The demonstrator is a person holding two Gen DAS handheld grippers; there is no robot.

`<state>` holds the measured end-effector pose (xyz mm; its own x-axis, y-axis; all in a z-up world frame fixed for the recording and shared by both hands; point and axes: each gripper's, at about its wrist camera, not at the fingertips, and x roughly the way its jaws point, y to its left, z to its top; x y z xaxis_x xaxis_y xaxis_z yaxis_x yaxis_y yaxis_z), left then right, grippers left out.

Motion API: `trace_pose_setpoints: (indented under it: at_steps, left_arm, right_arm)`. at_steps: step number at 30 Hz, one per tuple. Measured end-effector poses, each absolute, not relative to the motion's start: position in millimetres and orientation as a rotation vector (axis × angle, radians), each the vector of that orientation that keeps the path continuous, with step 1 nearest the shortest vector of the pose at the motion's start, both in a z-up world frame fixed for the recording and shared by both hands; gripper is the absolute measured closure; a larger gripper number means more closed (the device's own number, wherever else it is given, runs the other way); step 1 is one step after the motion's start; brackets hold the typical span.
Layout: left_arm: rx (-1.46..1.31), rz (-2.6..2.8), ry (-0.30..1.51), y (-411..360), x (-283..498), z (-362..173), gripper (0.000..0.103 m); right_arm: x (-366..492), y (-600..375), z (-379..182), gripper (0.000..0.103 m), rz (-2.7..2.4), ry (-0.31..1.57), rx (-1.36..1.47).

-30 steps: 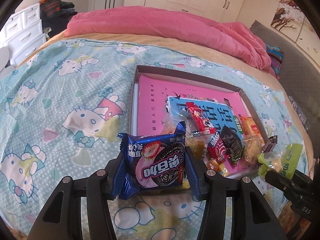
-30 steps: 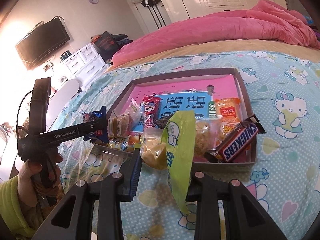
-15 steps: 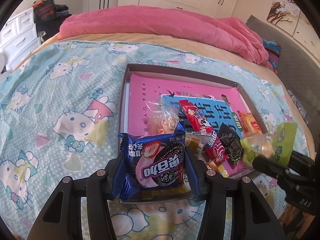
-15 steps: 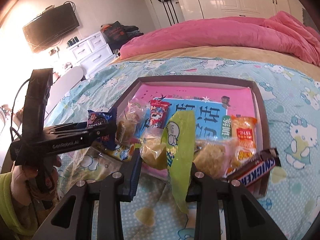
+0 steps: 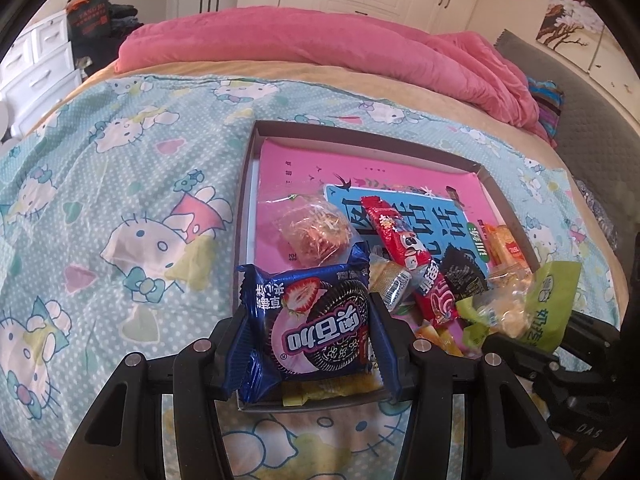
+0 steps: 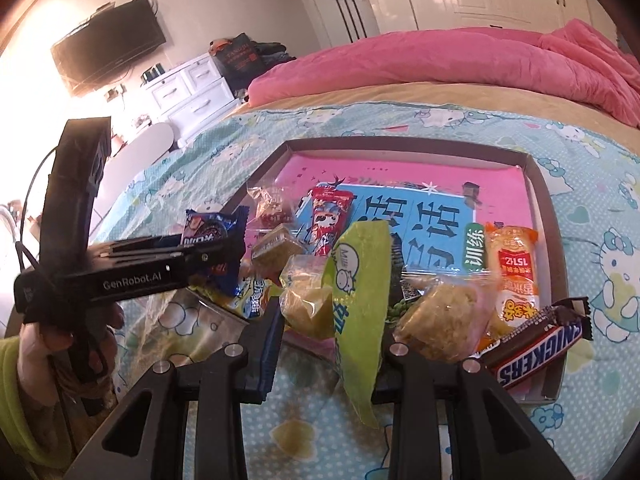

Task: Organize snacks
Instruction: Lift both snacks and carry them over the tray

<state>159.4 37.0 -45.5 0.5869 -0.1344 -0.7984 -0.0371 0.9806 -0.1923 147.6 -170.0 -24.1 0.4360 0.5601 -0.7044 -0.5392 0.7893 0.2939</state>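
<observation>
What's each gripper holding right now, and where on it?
Left gripper: the blue cookie pack, clamped across its two side edges. Right gripper: the green snack bag, pinched across the flat green wrapper end.

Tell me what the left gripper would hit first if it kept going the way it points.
Probably the snack pile at the near end of the box, likely the gold-wrapped snack just beyond the blue cookie pack that the left gripper holds; depth is uncertain.
</observation>
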Motion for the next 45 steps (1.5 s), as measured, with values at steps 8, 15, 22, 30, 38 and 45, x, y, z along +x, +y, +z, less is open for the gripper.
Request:
trace_pose_setpoints:
  at_steps: [8,15,22,30,38,45]
  left_arm:
    - [-0.198,-0.063,0.948,36.3,159.3,-46.2,0.048]
    - [-0.199,-0.063,0.948,36.4,159.2,-46.2,0.048]
    - [-0.2,-0.063,0.948,36.6,159.2,-46.2,0.048]
    - [-0.202,-0.064,0.947,36.4,158.5,-46.7,0.048]
    - [-0.202,-0.064,0.948,36.3,158.5,-46.7,0.048]
    - [-0.202,-0.064,0.948,36.2,158.6,-46.7,0.048]
  right_arm:
    - [143.2,-161.6,-28.1,0.07,0.692,0.88,-0.029]
    - [143.2,-160.4,-29.7,0.07,0.683,0.875,-0.051]
    - [143.6,-164.8,-30.2,0.07,0.651,0.872,-0.052]
    - [142.4,-166.1,-29.9,0.07,0.664,0.87,-0.051]
    - [141.3,-167.3,-29.4,0.07,0.658,0.87,-0.048]
    - [142.0,-168.6,-29.3,0.068,0.648,0.873,-0.047]
